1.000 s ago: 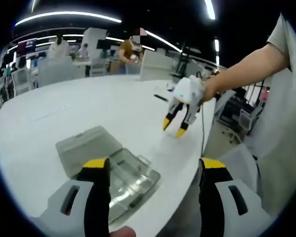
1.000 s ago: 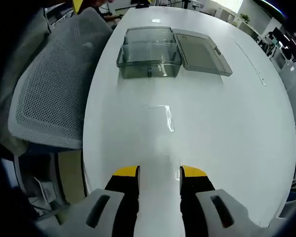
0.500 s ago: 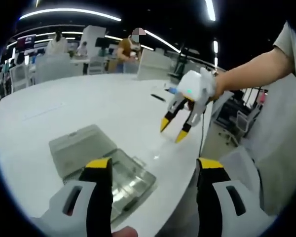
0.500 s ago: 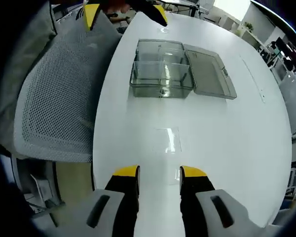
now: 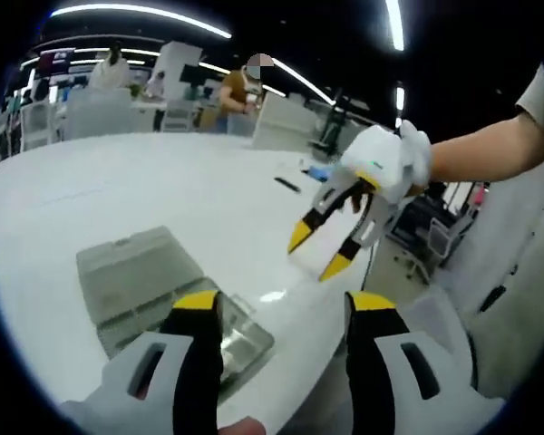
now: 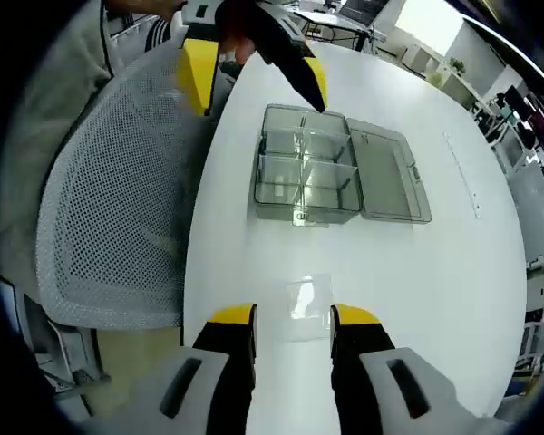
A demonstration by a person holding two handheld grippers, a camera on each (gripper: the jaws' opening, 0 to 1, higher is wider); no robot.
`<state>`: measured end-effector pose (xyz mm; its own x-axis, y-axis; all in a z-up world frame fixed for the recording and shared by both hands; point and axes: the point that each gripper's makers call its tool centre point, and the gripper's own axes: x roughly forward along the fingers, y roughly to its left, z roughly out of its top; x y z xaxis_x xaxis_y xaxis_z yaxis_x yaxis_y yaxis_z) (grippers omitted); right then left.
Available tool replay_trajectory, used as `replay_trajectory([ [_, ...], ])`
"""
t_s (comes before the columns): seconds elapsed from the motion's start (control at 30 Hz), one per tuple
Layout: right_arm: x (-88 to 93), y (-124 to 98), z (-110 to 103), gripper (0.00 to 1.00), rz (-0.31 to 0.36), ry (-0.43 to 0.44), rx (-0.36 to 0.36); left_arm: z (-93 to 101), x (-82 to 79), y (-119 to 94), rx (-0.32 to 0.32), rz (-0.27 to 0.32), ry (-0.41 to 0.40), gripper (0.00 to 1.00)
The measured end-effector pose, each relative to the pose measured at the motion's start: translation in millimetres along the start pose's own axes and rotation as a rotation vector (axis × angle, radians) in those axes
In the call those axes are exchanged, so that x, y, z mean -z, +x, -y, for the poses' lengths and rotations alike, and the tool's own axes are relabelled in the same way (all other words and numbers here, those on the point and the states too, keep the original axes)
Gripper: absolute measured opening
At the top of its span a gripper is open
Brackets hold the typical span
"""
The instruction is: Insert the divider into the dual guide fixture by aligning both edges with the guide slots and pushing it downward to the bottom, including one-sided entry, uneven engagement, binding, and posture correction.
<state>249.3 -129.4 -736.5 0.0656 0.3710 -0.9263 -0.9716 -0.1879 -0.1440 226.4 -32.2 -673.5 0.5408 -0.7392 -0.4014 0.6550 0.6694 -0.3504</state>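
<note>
My right gripper [image 6: 290, 328], white-bodied with black jaws and yellow tips, rises from the bottom centre of the right gripper view with its jaws spread and nothing held between them. Just beyond the tips, low in the centre of that view, the small clear flat plastic divider [image 6: 308, 297] lies flat on the white rounded table [image 6: 453, 299], free of both jaws. Further up, in the upper centre, stands the clear smoky plastic compartment box [image 6: 306, 176], the dual guide fixture, with internal partitions visible and its hinged clear lid [image 6: 390, 178] folded open flat on the table to the right of it. The divider and the box are apart, with bare table between. A grey mesh-backed office chair [image 6: 118, 208] sits against the table edge at the left of this view.

My left gripper [image 5: 281, 308] shows at the bottom of the left gripper view, jaws wide apart and empty; it also appears at the top of the right gripper view, above the box. The box sits at lower left of the left gripper view, partly behind the left jaw. In the same view my right gripper hangs above the table edge at centre right, jaws parted, held by my hand [image 5: 415, 156]. I cannot make out the divider in this view. Other people [image 5: 240, 91] stand in the background, upper left
</note>
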Motion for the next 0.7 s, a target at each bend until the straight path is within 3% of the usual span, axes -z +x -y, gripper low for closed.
replay_trajectory([
  [0.7, -60.0, -12.9, -4.4, 0.27, 0.098, -0.067, 0.044, 8.3, 4.5, 16.3, 0.022, -0.015, -0.119, 0.31],
])
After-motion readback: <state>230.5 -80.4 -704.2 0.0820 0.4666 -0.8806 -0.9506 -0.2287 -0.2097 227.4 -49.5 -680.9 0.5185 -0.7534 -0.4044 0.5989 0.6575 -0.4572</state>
